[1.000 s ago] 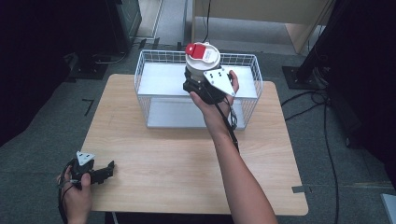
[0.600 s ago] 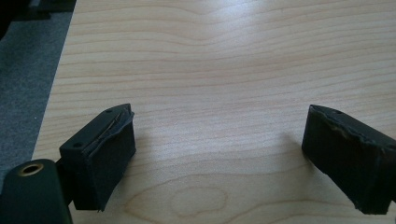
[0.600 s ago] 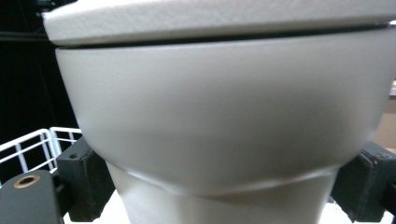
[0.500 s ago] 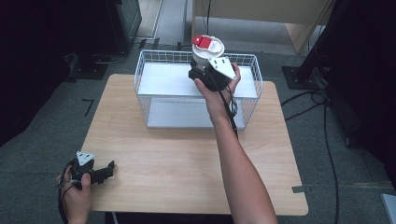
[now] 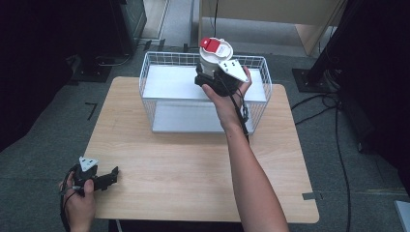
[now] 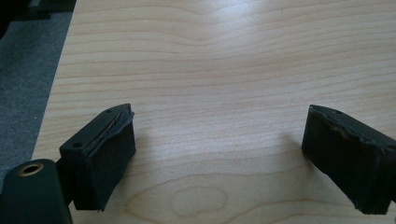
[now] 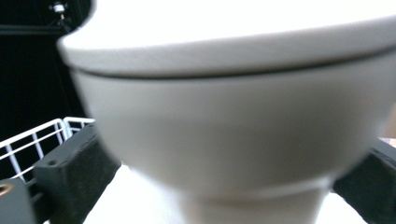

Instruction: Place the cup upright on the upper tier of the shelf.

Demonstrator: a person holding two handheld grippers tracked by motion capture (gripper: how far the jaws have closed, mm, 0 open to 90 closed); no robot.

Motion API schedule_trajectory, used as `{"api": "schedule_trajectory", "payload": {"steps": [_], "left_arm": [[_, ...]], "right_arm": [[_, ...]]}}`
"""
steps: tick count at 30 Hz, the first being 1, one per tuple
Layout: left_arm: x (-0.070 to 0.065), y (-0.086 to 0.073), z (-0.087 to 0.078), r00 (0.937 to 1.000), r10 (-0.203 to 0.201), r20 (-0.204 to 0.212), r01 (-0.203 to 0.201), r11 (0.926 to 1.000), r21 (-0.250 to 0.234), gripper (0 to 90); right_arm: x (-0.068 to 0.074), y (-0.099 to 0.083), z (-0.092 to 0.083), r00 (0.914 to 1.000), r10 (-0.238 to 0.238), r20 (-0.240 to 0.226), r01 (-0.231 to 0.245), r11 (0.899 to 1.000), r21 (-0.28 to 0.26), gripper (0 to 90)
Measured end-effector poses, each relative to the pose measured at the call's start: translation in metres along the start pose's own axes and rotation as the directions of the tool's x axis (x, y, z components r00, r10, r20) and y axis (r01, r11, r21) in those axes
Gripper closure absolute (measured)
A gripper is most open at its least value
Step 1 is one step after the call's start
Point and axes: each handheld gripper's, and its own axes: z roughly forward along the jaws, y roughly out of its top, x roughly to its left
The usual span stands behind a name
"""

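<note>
The white cup (image 5: 212,57), seen from my remote station: a smooth, round plastic container that flares upward, capped with a white lid bearing a red patch. It hangs above the far rim of the wire basket (image 5: 159,60), between the jaws of my right hand-held gripper (image 5: 209,72). Those jaws have just been opening with the cup between them; in the right gripper view the cup wall (image 7: 224,126) bulges across them and the black pads sit at its two sides, and I cannot tell whether they still press on it.

The basket is a white, rectangular wire grid with a flat pale floor, standing at the far side of the light wood-grain tabletop (image 5: 193,169).

My left hand-held gripper (image 5: 109,178) lies at the near left corner of the tabletop, jaws spread wide over bare wood, its foam-faced pads (image 6: 109,158) holding nothing.
</note>
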Motion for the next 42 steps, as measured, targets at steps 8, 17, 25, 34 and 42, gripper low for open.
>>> {"api": "schedule_trajectory", "payload": {"steps": [8,17,25,34,42], "left_arm": [[0.000,0.000,0.000,1.0000,-0.001,0.000,0.001,1.0000,-0.001,10.2],[0.000,0.000,0.000,1.0000,-0.001,0.000,0.001,1.0000,-0.001,10.1],[0.000,0.000,0.000,1.0000,-0.001,0.000,0.001,1.0000,-0.001,10.2],[0.000,0.000,0.000,1.0000,-0.002,0.000,0.002,1.0000,-0.002,10.2],[0.000,0.000,0.000,1.0000,-0.002,0.000,0.002,1.0000,-0.001,10.1]], "right_arm": [[-0.008,-0.007,-0.013,0.9998,0.020,0.008,-0.020,1.000,0.009,0.0],[-0.024,-0.026,-0.032,1.0000,0.003,0.002,-0.003,1.000,0.023,0.0],[-0.025,-0.025,-0.033,0.9999,0.000,-0.017,0.000,0.999,0.033,19.3],[-0.014,-0.026,-0.028,0.9997,-0.025,-0.002,0.025,0.999,0.029,27.3],[-0.016,-0.027,-0.037,0.9996,-0.010,-0.026,0.011,1.000,0.022,20.3]]}}
